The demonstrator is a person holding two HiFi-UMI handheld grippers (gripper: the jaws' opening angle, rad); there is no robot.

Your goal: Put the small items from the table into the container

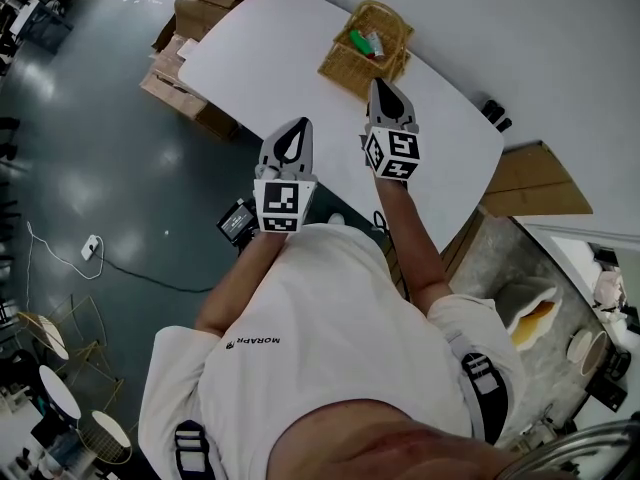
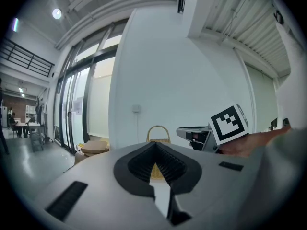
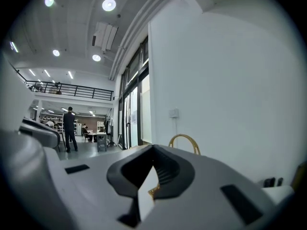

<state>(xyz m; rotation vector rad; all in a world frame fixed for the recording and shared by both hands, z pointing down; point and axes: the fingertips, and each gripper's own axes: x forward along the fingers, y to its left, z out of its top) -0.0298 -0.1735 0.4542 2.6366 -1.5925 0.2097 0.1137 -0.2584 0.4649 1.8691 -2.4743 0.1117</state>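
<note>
Jaws check, closest stuff first. The left gripper is pinched shut with nothing in it, hovering over the near edge of the tabletop just ahead of my chest. The right gripper is a bit further out and it's the same story. Its jaws are fully together and empty, and the tip is pointing at the basket, close to its near side. Through the sliver under each set of pads all I get is bare white top and a bit of wicker, with no item in between.

The tabletop between me and the basket looks bare, no small bits lying around that I can spot. The basket sits toward the far edge and the goods are in there. A green thing and a red-and-white thing lie side by side on the bottom.

So my read is the drop-off step is basically done and the whole job is at or near finished. One question mark is a small dark object way over on the far right edge, well apart from the basket. It's too small to tell what it is. If it counts, the next move is the right gripper's. It'd have to open the jaws wide, swing out to that edge and come down around the object. Then it carries it back over the basket without clipping the rim.
</note>
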